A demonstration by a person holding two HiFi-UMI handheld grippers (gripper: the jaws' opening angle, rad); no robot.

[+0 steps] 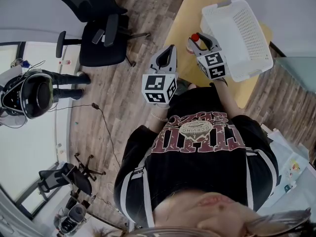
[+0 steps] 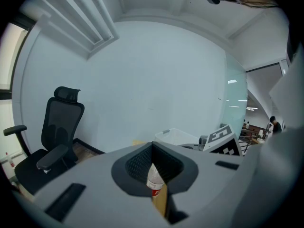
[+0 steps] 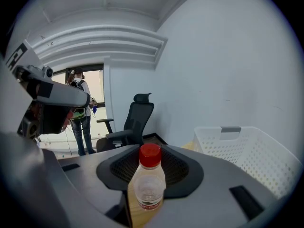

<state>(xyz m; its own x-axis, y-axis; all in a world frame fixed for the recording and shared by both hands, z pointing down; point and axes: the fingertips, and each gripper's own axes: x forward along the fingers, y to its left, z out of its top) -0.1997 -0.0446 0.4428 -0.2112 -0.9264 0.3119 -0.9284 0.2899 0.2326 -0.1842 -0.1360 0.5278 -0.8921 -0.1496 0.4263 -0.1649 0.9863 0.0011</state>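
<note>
The yellow table [image 1: 180, 31] has a big white basket [image 1: 239, 36] on it. The left tongs [image 1: 171, 49] are closed, tip to tip, with nothing in them. The right tongs [image 1: 199, 41] squeeze a small red-capped bottle [image 3: 148, 186], held up just beside the basket.

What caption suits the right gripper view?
Right tool gripping clear plastic bottle with red cap; white perforated plastic basket right, black office chair behind.
</note>
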